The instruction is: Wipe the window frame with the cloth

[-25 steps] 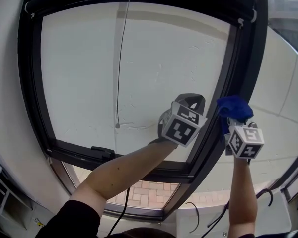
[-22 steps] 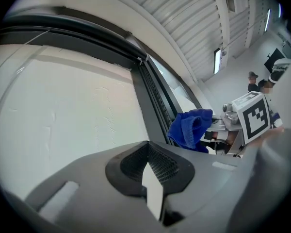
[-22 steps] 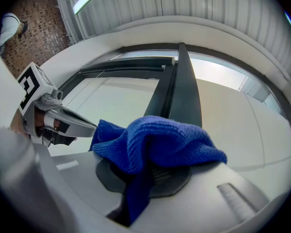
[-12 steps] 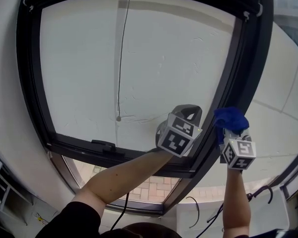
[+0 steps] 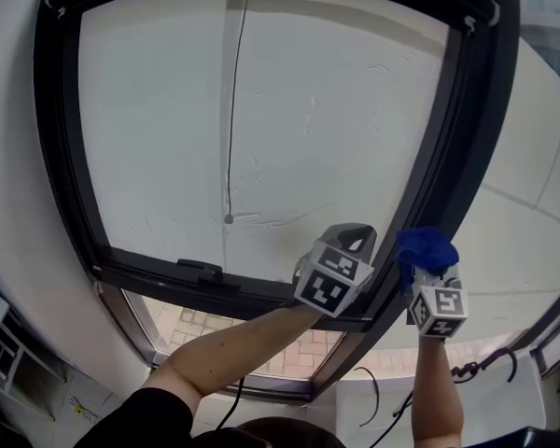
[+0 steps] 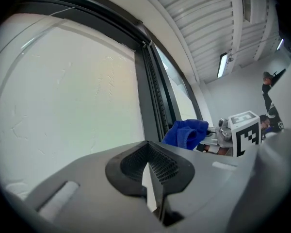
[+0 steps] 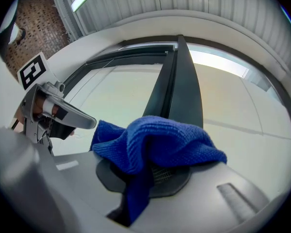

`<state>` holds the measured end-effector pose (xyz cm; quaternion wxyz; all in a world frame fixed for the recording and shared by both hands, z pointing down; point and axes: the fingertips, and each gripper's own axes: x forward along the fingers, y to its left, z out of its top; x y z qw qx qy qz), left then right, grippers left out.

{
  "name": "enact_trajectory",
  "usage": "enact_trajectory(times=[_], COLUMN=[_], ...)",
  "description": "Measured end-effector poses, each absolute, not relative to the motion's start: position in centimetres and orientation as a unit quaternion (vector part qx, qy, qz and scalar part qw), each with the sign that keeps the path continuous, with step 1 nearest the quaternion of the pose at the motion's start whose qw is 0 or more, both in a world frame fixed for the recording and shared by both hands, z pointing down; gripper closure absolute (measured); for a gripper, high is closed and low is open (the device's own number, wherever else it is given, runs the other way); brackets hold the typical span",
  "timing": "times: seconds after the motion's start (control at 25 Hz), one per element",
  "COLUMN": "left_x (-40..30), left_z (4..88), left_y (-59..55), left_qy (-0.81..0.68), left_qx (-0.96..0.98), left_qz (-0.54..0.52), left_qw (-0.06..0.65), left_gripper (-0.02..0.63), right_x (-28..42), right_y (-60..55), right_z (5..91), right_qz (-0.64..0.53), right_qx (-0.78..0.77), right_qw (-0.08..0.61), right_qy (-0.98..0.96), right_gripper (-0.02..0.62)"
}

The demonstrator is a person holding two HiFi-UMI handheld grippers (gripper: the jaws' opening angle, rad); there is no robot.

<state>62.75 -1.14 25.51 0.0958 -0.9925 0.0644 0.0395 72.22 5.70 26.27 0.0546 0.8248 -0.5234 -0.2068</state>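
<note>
A dark window frame (image 5: 467, 129) surrounds a frosted pane (image 5: 261, 119); its right upright (image 7: 177, 86) runs up the middle of the right gripper view. My right gripper (image 5: 426, 255) is shut on a blue cloth (image 5: 424, 247), bunched over the jaws (image 7: 155, 142) and held against the lower part of that upright. The cloth (image 6: 186, 132) also shows in the left gripper view beside the upright. My left gripper (image 5: 347, 243) is shut with nothing in it, close to the pane just left of the upright. Its jaws (image 6: 153, 171) stand pressed together.
A thin cord (image 5: 233, 101) hangs down the pane to a small bead. A latch (image 5: 198, 271) sits on the bottom rail. Below the sash, brick paving (image 5: 308, 339) shows through lower glass. A cable (image 5: 373, 395) dangles near the right arm.
Both grippers have slid downward along the right upright, the right one carrying the cloth with it. The view has tilted slightly so the frame sits higher.
</note>
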Motion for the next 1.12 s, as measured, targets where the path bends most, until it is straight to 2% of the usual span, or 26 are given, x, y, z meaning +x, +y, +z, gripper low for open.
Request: enact_trajectory(times=[0.64,1.12], left_x=[63.4,63.4], left_z=[34.3,38.5], left_y=[-1.4,-1.3], left_qy=[0.062,0.055], left_qx=[-0.995,-0.995], left_qz=[-0.025,-0.026], left_qw=[0.079,0.081], left_gripper=[0.612,0.612], right_x=[71.8,71.6], right_y=[5.4,5.3], right_z=[34.2,40.1], right_qz=[-0.171,-0.136], right_qx=[0.822,0.819], right_qw=[0.068,0.083], right_qy=[-0.539,-0.552], right_gripper=[0.546,0.546])
